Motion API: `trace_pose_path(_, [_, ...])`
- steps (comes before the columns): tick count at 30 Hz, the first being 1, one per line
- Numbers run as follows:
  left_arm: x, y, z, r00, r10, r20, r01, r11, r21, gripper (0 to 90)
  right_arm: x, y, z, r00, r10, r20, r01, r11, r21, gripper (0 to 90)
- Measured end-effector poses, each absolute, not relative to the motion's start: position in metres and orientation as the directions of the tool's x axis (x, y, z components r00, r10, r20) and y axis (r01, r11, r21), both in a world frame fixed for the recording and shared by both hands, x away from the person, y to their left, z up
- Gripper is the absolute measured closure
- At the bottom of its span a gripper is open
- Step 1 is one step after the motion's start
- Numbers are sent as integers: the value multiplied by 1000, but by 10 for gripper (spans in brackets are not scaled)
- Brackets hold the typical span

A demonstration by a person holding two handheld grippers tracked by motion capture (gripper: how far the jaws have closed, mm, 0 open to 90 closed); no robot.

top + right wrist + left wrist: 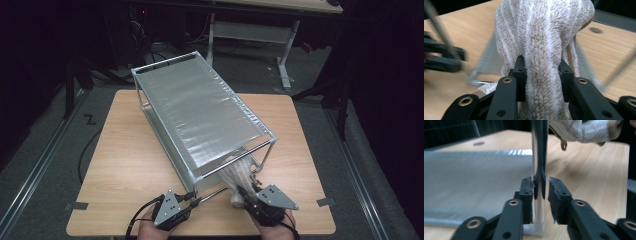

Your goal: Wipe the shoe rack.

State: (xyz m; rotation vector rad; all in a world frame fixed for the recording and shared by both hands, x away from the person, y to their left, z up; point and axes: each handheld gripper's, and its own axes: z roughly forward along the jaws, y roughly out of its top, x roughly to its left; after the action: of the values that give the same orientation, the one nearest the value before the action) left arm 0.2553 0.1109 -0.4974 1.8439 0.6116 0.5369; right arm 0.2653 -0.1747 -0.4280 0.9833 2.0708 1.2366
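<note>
A silver two-shelf metal rack [200, 115] stands slantwise on the wooden table [125, 155]. My left gripper [196, 200] is at the rack's near front leg [539, 157]. Its jaws straddle that thin chrome post, the left pad against it and the right pad a small gap away, so the left gripper [540, 186] is open. My right gripper [245, 192] is shut on a beige-and-white striped towel [541, 30], which bulges up between the pads of the right gripper [541, 67]. The towel [239, 172] hangs at the open near end of the rack, just above the lower shelf.
The rack's lower shelf [474, 182] stretches away to the left of the post. Bare wood lies on both sides of the rack. Beyond the table are a dark floor, cables and a white desk frame [285, 65].
</note>
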Motion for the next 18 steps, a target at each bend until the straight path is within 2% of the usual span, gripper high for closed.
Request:
trace_pose_path(3, [253,110,-499,762,643,77,162,-305,938,716,264,-157,-428,-647,759,-81,295,346,890,686])
trace_pose_path(10, [252,111,-501,748,658,81,170,-308,936,795,250,-131,-418,-726,680,-99,226,373,900,687])
trace_pose_path(18, [252,110,-502,750,660,39,189,-271,944,800,237,-117,-407,-761,639,-116,173,371,913,689])
